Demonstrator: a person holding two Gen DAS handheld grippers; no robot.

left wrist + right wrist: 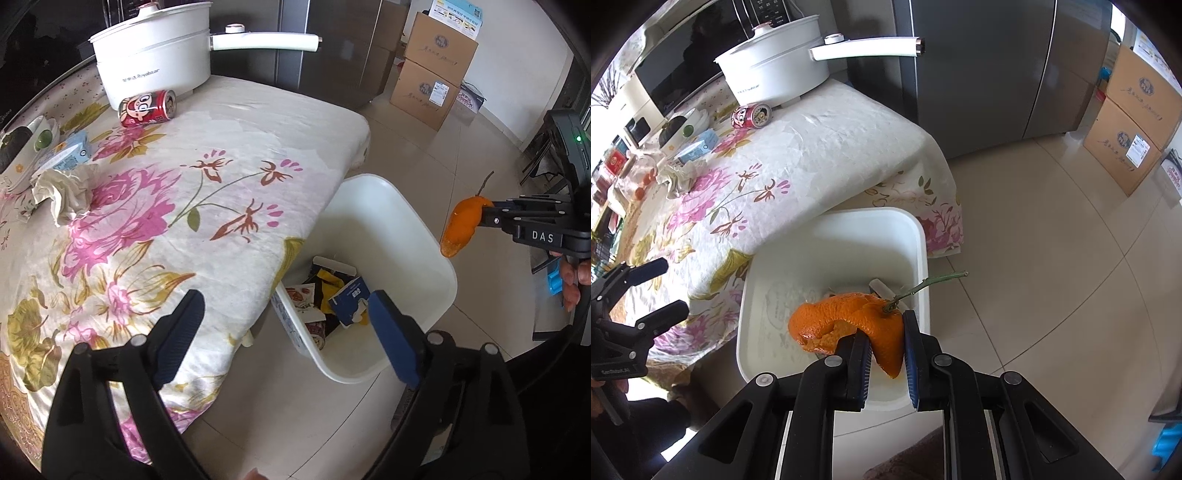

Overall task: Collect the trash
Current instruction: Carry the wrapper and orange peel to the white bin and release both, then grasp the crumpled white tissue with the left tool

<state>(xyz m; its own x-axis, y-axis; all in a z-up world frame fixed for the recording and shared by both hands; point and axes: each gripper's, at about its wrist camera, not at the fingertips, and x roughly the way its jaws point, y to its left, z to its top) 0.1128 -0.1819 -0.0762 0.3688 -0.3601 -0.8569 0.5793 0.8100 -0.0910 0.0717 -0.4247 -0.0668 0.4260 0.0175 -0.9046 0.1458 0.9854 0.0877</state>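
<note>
A white bin (413, 236) (916, 236) stands on the floor against the table's edge, with wrappers and a dark blue carton (351, 301) inside. My right gripper (886, 325) (487, 214) is shut on an orange peel (849, 321) (461, 225) with a green stem, held above the bin. My left gripper (286, 306) (670, 286) stands open and empty over the table's edge and the bin's near side. On the table lie a red can (147, 109) (751, 116) on its side, a crumpled tissue (64, 192) (677, 181) and a small blue carton (70, 151) (698, 146).
A white electric pot (155, 55) (775, 62) with a long handle sits at the table's far end. Bowls (26, 147) crowd the left side. Cardboard boxes (432, 70) are stacked by the wall, beside a grey fridge (997, 66). Tiled floor (1052, 277) surrounds the bin.
</note>
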